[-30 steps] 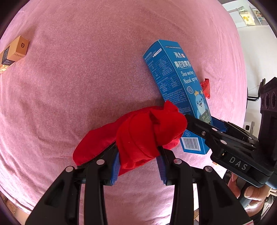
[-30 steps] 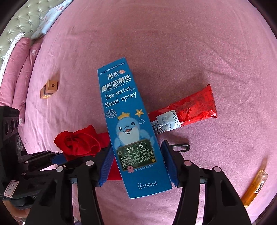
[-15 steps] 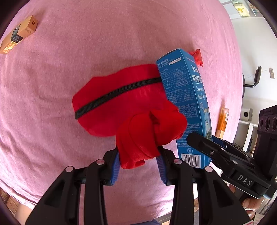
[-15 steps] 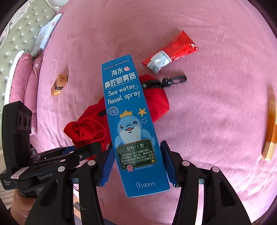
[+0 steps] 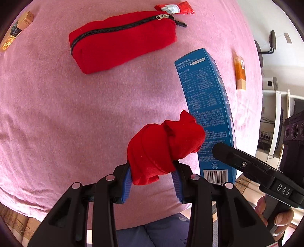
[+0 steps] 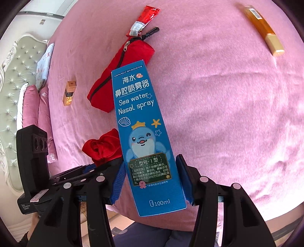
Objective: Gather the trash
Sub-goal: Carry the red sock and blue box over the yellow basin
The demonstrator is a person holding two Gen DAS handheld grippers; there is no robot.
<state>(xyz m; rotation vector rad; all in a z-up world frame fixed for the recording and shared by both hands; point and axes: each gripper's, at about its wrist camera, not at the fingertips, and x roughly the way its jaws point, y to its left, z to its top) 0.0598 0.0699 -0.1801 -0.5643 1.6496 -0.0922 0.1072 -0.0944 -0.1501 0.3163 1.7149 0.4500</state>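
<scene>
Over the pink bed (image 5: 57, 114) you hold both loads clear of the cover: your left tongs (image 5: 153, 185) are clamped on a wadded red cloth (image 5: 163, 150), your right tongs (image 6: 152, 182) pinch the blue box (image 6: 146, 136) near its base. You look to be carrying between pickup and drop-off (no bin shows in either view), so the next move calls for finding one. Cloth and box sit just beside each other; keep them apart. A red pouch (image 5: 121, 38), foil packet (image 5: 174, 8), amber tube (image 6: 264, 28) and small carton (image 6: 69, 93) lie well apart beyond, with bare cover between.
</scene>
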